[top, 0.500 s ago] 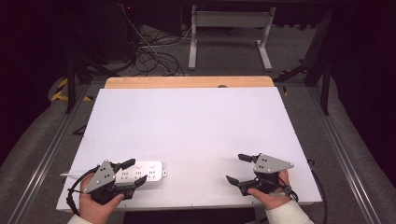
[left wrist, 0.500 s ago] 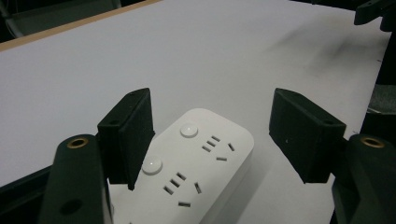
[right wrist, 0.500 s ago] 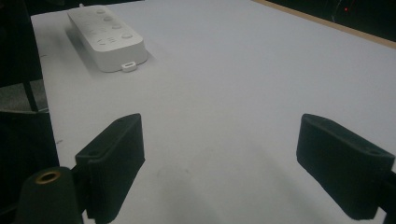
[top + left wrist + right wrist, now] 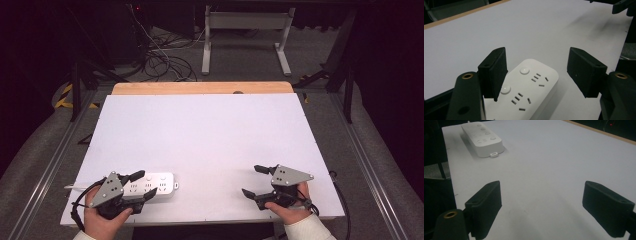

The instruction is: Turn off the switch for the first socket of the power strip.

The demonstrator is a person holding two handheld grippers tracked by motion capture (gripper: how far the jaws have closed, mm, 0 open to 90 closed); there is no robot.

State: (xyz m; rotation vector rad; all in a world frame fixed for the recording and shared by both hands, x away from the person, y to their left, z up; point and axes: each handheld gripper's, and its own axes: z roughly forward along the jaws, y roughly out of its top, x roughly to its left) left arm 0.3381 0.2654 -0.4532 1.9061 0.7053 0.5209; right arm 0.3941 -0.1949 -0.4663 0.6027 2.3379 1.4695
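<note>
Left gripper (image 4: pixel 141 185), a black two-jaw tool topped by a grey three-cornered plate, held in the person's left hand (image 4: pixel 102 220) at the near left corner of the white rectangular table top (image 4: pixel 210 135); its jaws stand wide apart and grip nothing. In the left gripper view the same gripper (image 4: pixel 537 72) straddles the end of a white plastic power strip (image 4: pixel 526 90) with round buttons and rows of socket slots: one jaw sits close against the strip's long edge, though contact cannot be confirmed, while the other stands well apart from it. In the high view the power strip (image 4: pixel 155 184) lies flat near the front edge of the table, its long axis running roughly parallel to that edge, with a thin white cord leaving toward the left. Right gripper (image 4: pixel 252 181), of the same build, held in the person's right hand (image 4: pixel 287 207) near the front right corner, well apart from the strip; its jaws are likewise spread wide and empty over bare table surface, as the right gripper view (image 4: pixel 541 205) confirms. That view shows the power strip (image 4: pixel 482 138) farther off, with a small tab projecting from its near end. A light wooden strip (image 4: pixel 202 88) borders the table's far edge; beyond it, dark cables (image 4: pixel 165 62) lie on the floor beside a white metal frame (image 4: pixel 245 35).
</note>
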